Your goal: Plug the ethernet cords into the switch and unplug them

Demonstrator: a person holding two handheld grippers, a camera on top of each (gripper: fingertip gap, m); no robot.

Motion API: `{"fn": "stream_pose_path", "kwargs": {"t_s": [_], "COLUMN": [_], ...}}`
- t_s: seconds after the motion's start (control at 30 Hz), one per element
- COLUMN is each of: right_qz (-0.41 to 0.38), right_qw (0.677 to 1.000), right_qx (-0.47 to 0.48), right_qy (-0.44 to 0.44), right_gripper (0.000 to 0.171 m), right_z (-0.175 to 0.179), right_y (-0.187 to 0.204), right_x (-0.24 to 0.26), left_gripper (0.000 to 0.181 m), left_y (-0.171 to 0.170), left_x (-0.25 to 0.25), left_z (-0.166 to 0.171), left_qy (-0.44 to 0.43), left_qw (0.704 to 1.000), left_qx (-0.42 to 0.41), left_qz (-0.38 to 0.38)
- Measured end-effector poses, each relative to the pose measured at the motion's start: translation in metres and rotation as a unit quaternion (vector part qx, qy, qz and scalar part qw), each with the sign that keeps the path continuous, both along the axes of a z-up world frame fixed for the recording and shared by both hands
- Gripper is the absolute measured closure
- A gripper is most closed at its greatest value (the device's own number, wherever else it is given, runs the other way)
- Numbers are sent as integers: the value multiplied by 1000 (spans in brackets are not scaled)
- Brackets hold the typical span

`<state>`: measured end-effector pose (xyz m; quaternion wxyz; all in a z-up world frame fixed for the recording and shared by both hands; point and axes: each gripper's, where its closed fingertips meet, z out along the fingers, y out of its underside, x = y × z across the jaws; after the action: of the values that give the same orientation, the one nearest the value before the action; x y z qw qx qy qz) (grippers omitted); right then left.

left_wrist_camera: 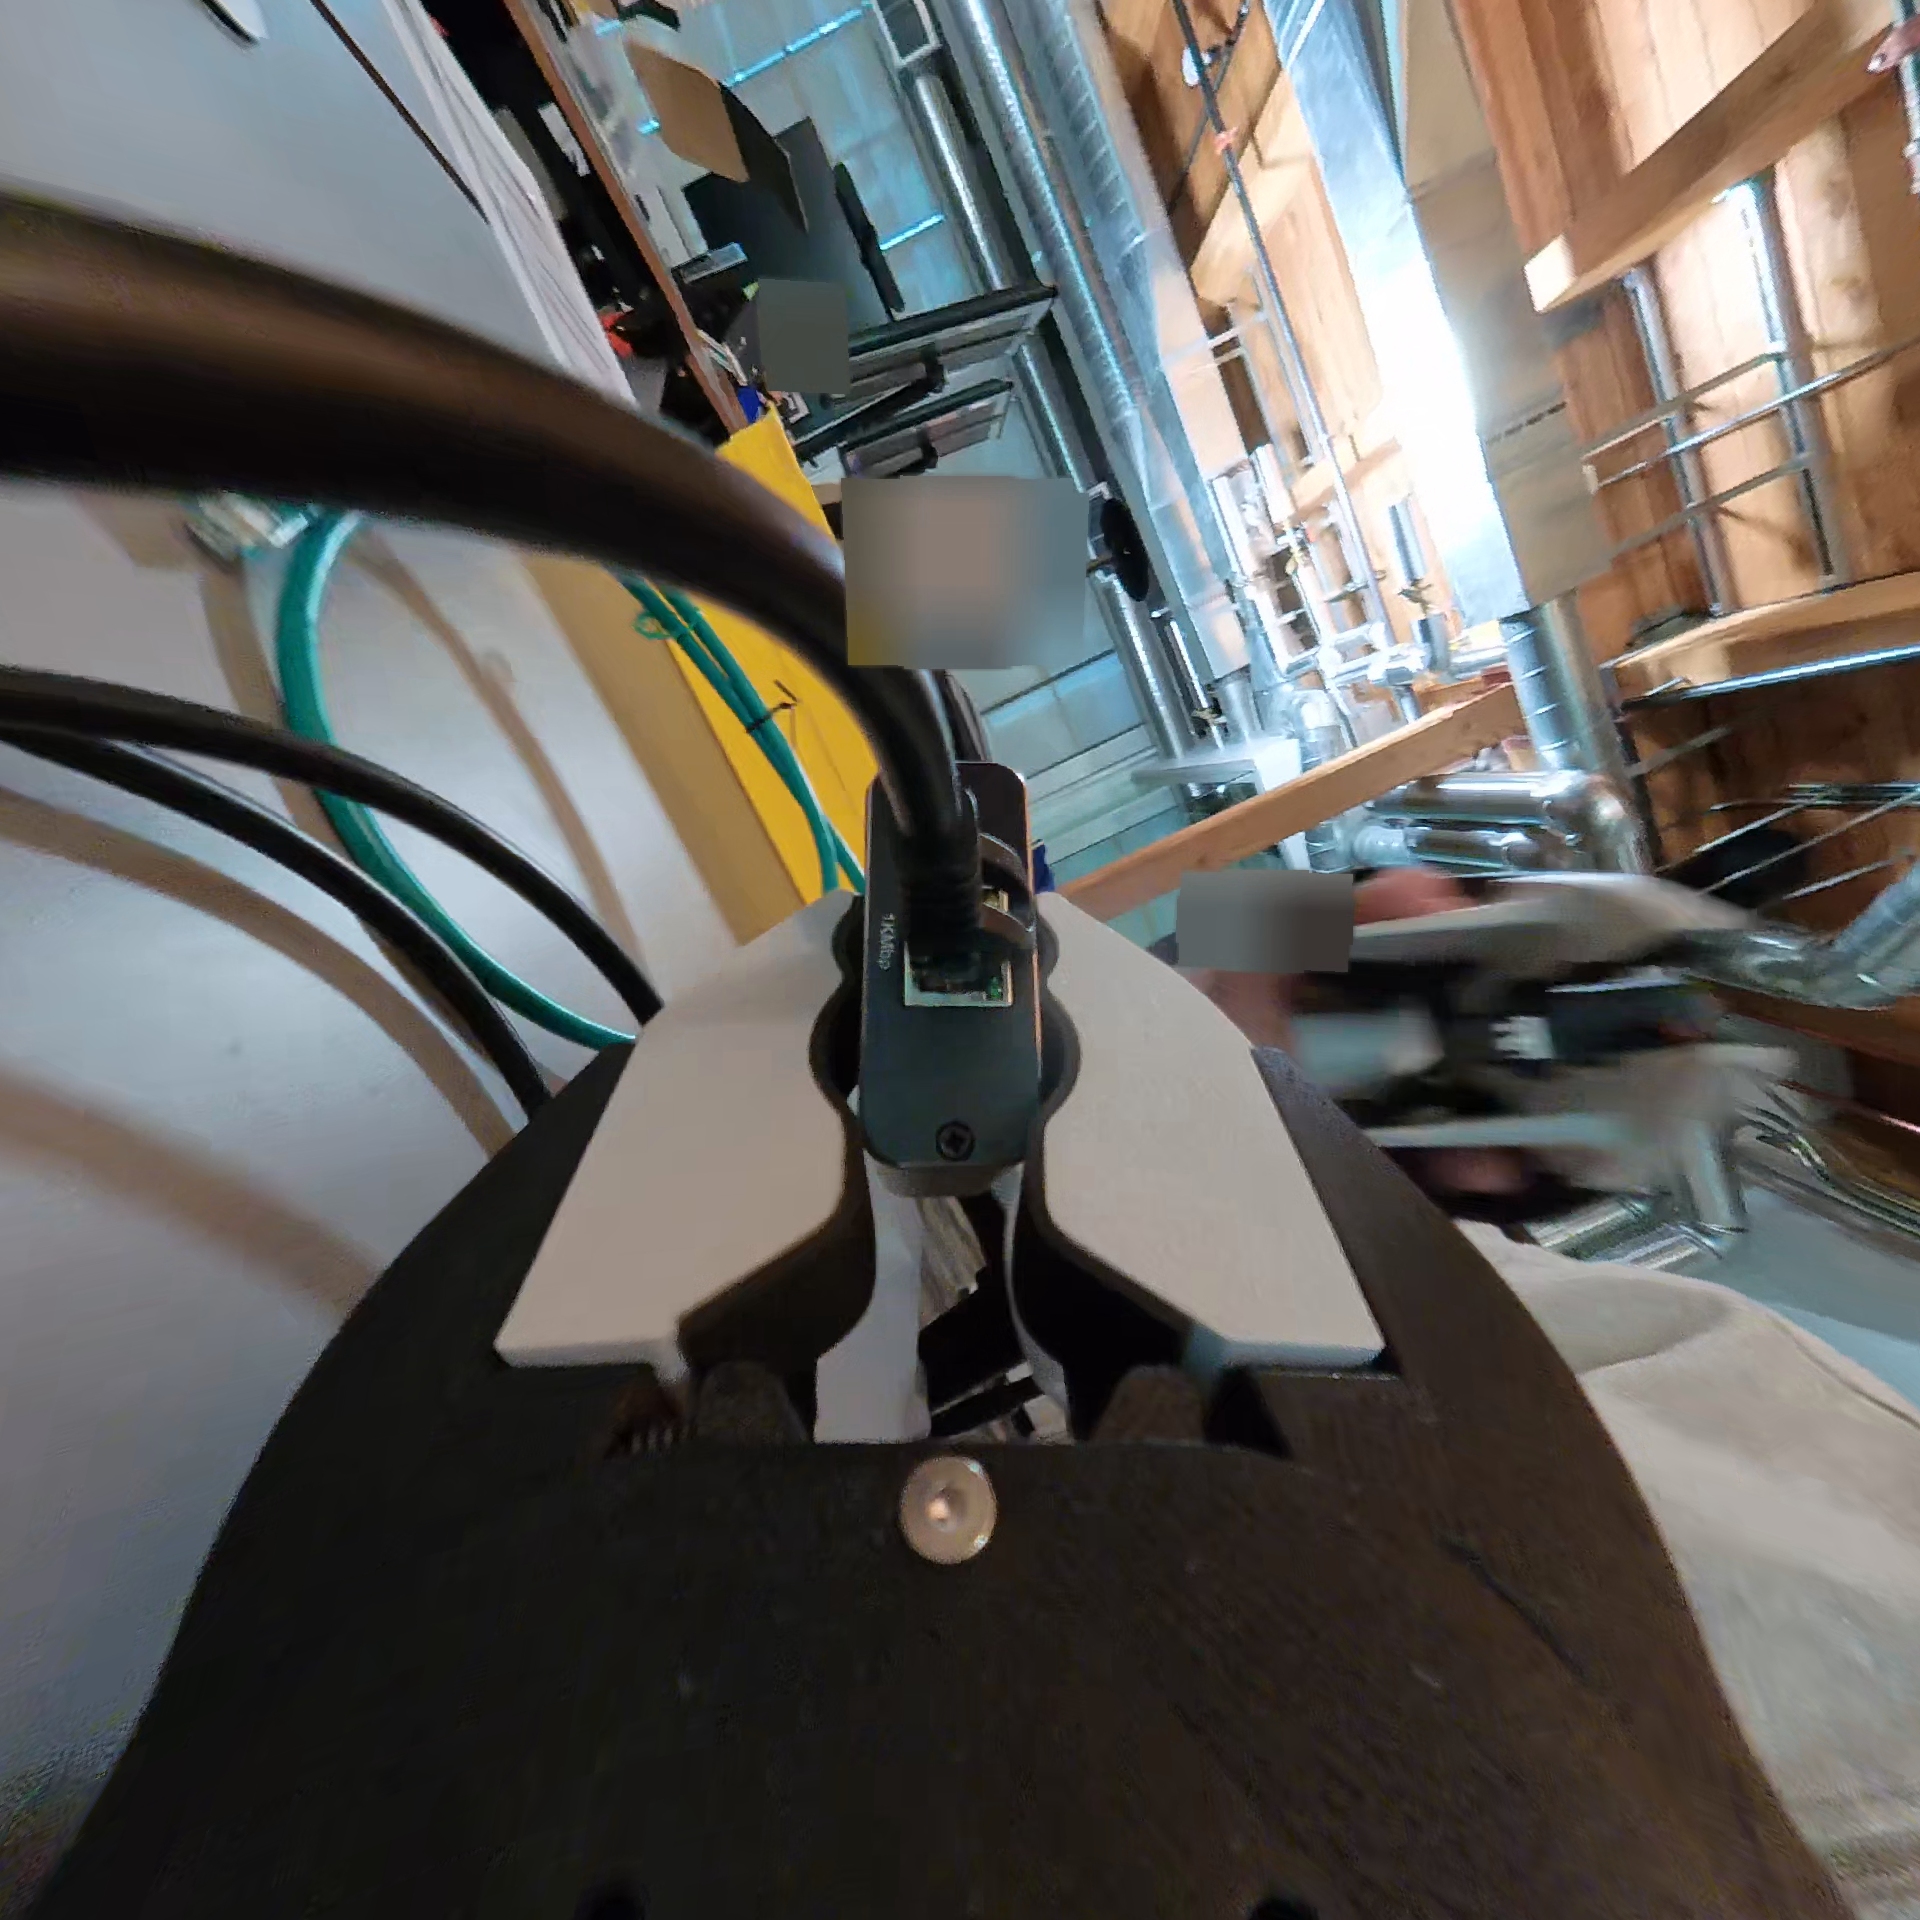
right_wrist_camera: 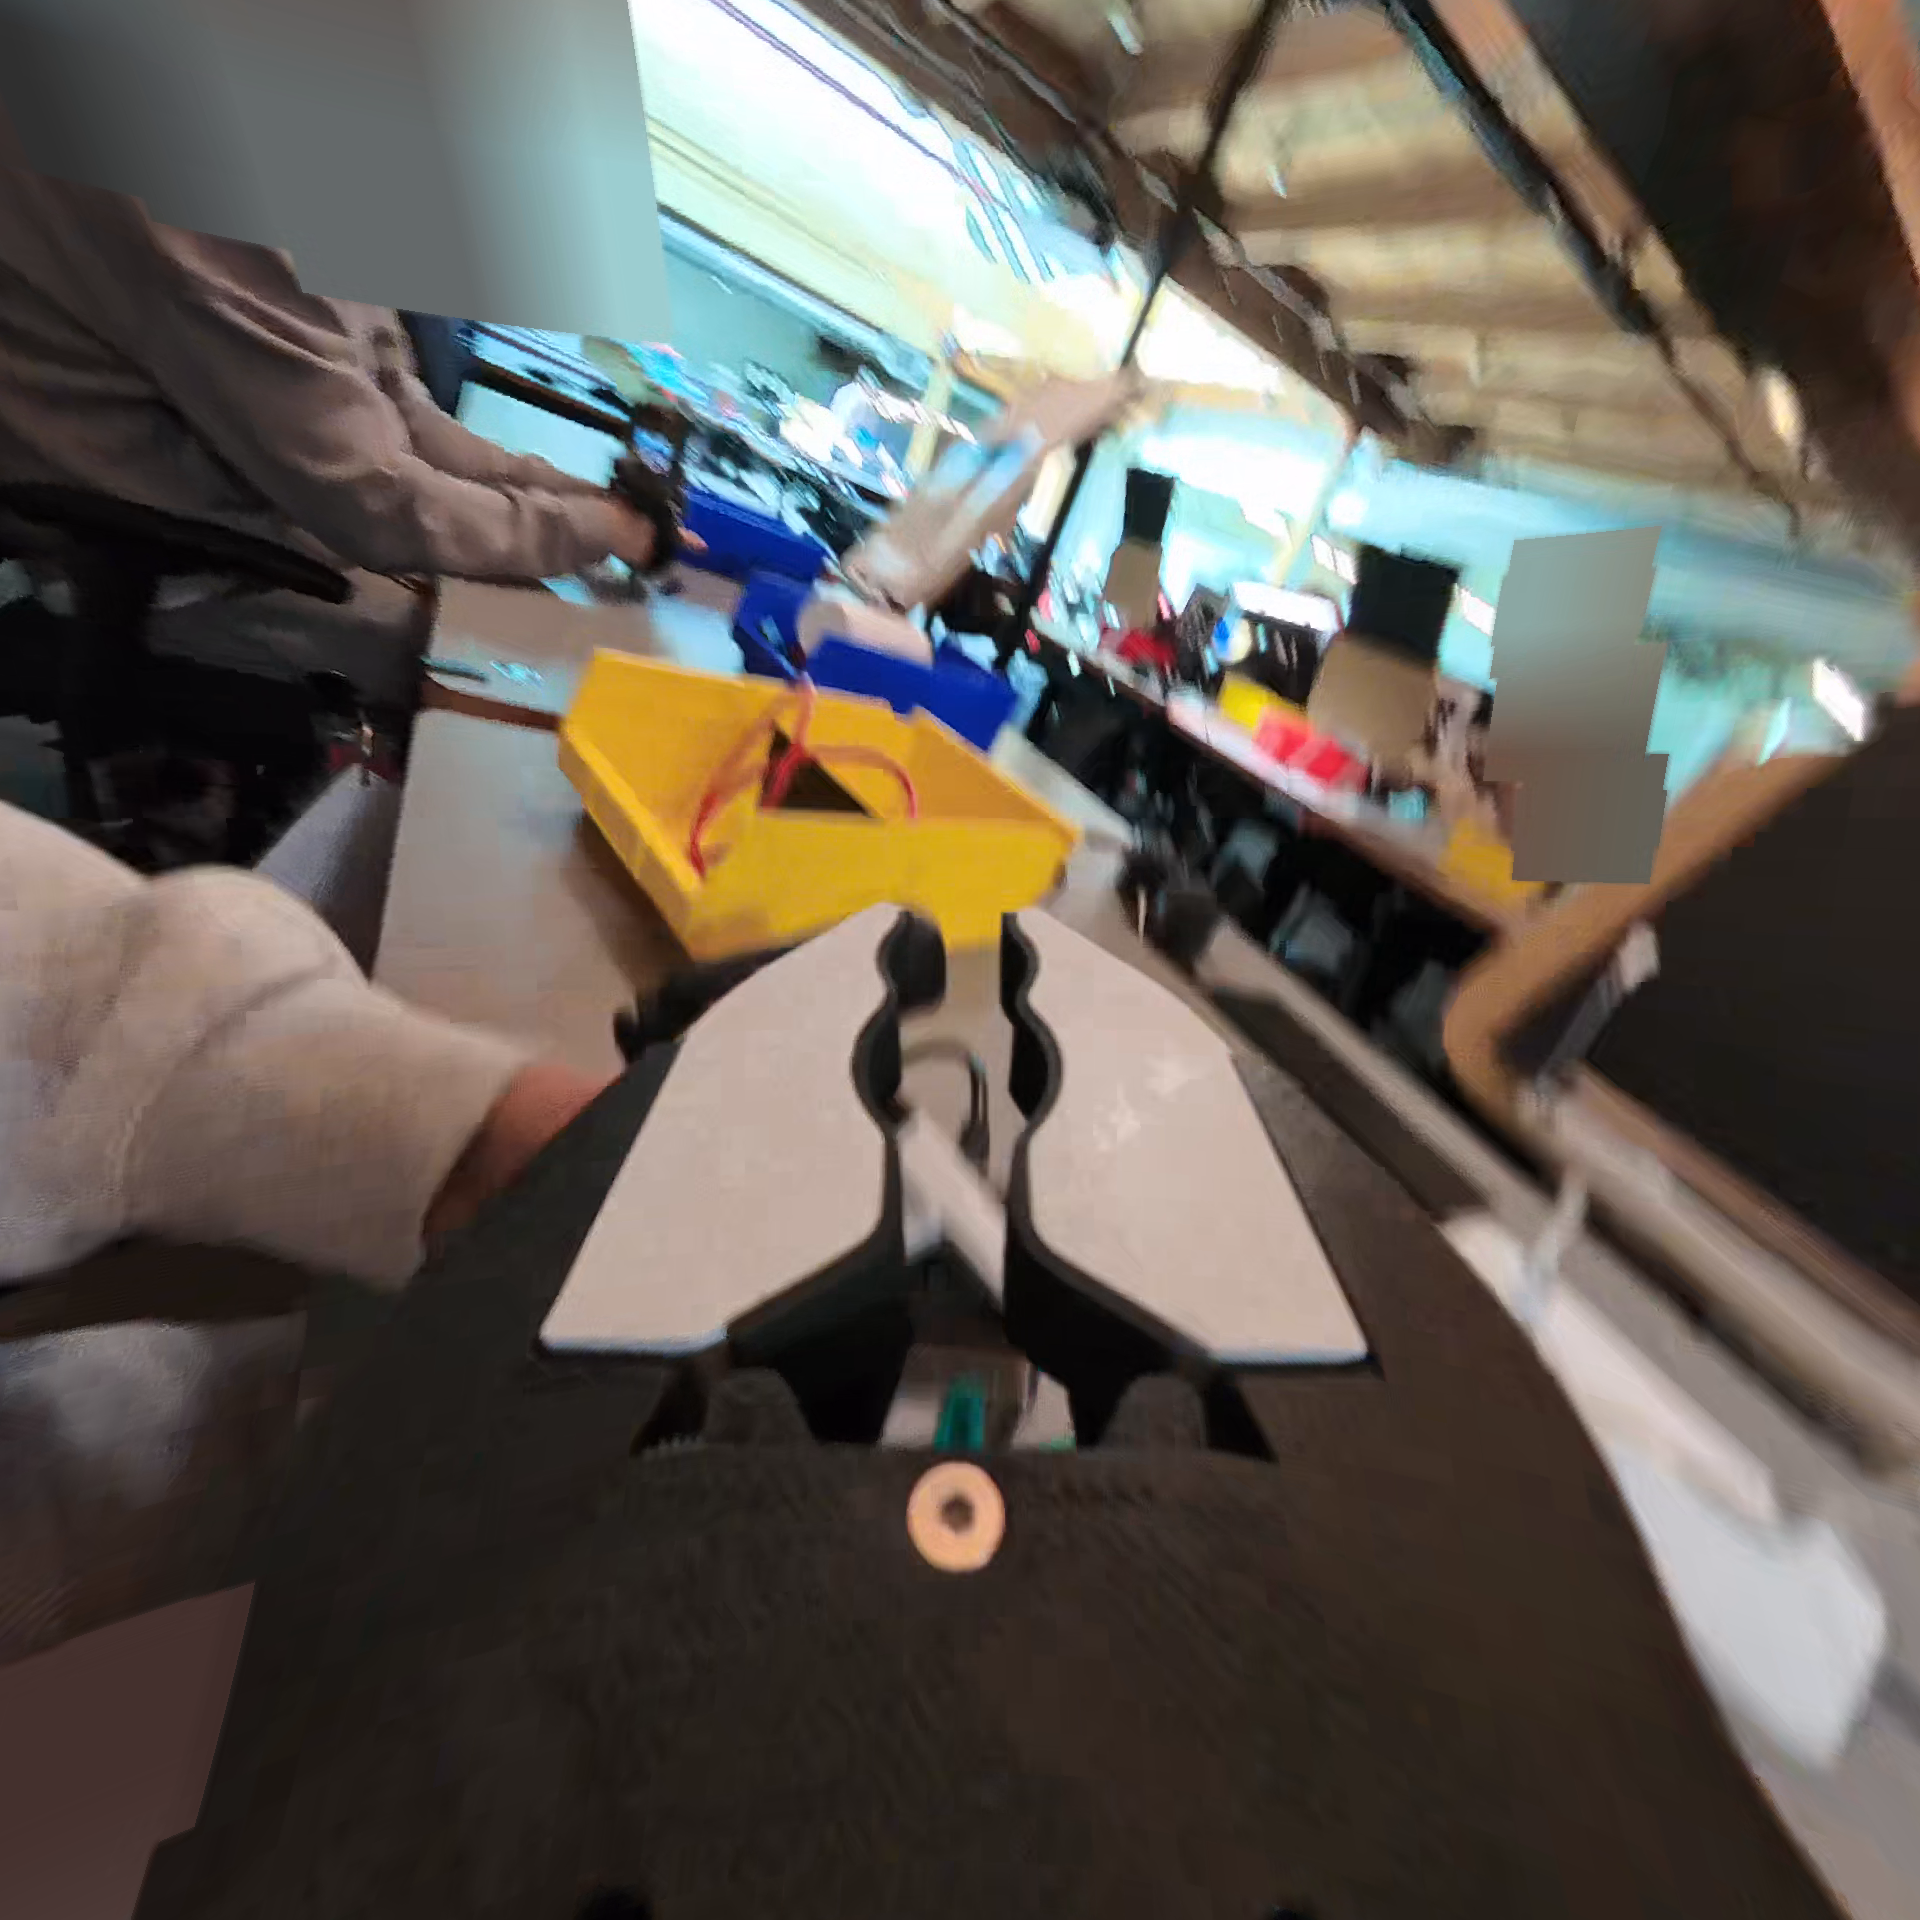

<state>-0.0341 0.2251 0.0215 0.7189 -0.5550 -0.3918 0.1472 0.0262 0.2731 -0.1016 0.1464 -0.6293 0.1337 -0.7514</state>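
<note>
In the left wrist view my left gripper is shut on a small black switch and holds it end-on. A thick black ethernet cord is plugged into its upper port and arcs away to the left. The port below it is empty. A green ethernet cord lies looped on the table behind. My right gripper shows blurred to the right of the switch, apart from it. In the right wrist view my right gripper has its jaws a narrow gap apart. Something pale and green shows low between them, too blurred to identify.
A yellow bin with red wires stands on the brown table ahead of my right gripper, with blue bins behind it. A person's sleeve is at the left. Another person's arm reaches over the far table. Thin black cables cross the left side of the table.
</note>
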Motion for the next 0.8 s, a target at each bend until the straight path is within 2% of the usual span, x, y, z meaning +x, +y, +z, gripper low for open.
{"fn": "stream_pose_path", "kwargs": {"t_s": [0.1, 0.13, 0.2, 0.3, 0.37, 0.43, 0.5, 0.57, 0.63, 0.7, 0.73, 0.8], "right_qz": [75, 98, 121, 125, 121, 112, 82, 44, 36, 50, 69, 103], "right_qw": [995, 992, 988, 984, 976, 957, 929, 896, 849, 816, 812, 825], "right_qx": [61, 61, 50, -2, -79, -184, -268, -322, -406, -468, -471, -466], "right_qy": [-40, -55, -83, -129, -162, -195, -242, -303, -336, -336, -337, -304], "right_gripper": [152, 155, 149, 118, 92, 76, 64, 59, 53, 45, 62, 153], "right_z": [40, 47, 57, 50, 25, -13, -53, -92, -126, -137, -133, -114], "right_y": [11, 20, 49, 114, 162, 203, 240, 271, 281, 278, 274, 269], "right_x": [-74, -98, -141, -198, -231, -257, -270, -270, -268, -271, -274, -283], "left_gripper": [154, 154, 154, 155, 155, 155, 155, 155, 155, 155, 155, 155], "left_y": [-3, -3, -1, 1, 1, 0, -1, -3, -3, -3, -2, -1], "left_x": [-5, -9, -17, -26, -27, -27, -26, -25, -25, -24, -24, -24], "left_z": [-4, -3, 1, 1, -2, -6, -9, -10, -12, -14, -14, -13], "left_qy": [13, 11, 1, -2, 2, 14, 26, 32, 34, 34, 32, 28], "left_qw": [1000, 1000, 1000, 999, 999, 999, 999, 999, 998, 999, 999, 999], "left_qx": [4, 1, -2, -4, -1, 11, 26, 37, 40, 36, 33, 32], "left_qz": [4, 8, 22, 33, 33, 31, 27, 22, 17, 13, 13, 13]}}
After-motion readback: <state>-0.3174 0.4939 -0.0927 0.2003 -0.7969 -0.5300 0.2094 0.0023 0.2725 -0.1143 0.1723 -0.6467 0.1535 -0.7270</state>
